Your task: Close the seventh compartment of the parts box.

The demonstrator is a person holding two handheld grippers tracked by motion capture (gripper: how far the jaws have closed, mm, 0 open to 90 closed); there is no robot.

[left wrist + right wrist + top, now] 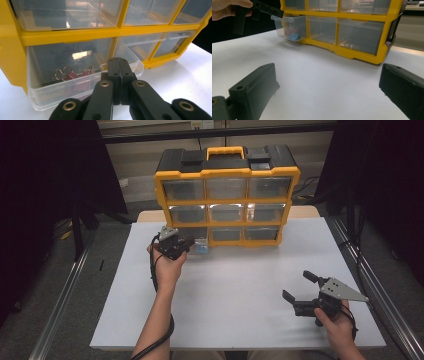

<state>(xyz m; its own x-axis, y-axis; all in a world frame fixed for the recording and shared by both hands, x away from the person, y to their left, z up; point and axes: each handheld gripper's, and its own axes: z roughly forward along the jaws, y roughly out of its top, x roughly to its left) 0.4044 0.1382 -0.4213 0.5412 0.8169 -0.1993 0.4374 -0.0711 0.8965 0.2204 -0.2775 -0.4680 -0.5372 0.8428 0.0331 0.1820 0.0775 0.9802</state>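
Looking down from the high view, we saw the left tool (189,243) held at the bottom-left drawer (199,245) of a yellow-and-black drawer organizer (227,195) that stood at the far side of the white bench (240,280). That clear drawer was pulled partway out of its frame, while the other eight drawers sat flush. In the left gripper view, the left tool (119,65) had its jaws pressed fully together with nothing between them, and their tips lay at the drawer's (50,93) front rim; we could not quite tell whether they touched the plastic or hung just above it. Inside the drawer lay several binder clips (75,75), reddish with wire handles, gathered toward the front wall.

The right tool (299,289) sat low over the bench's near right part, well apart from the organizer, in the person's right hand (339,326). In the right gripper view its jaws stood wide, with bare bench between them, and the open drawer (287,27) showed farther off beneath the left hand (229,8).
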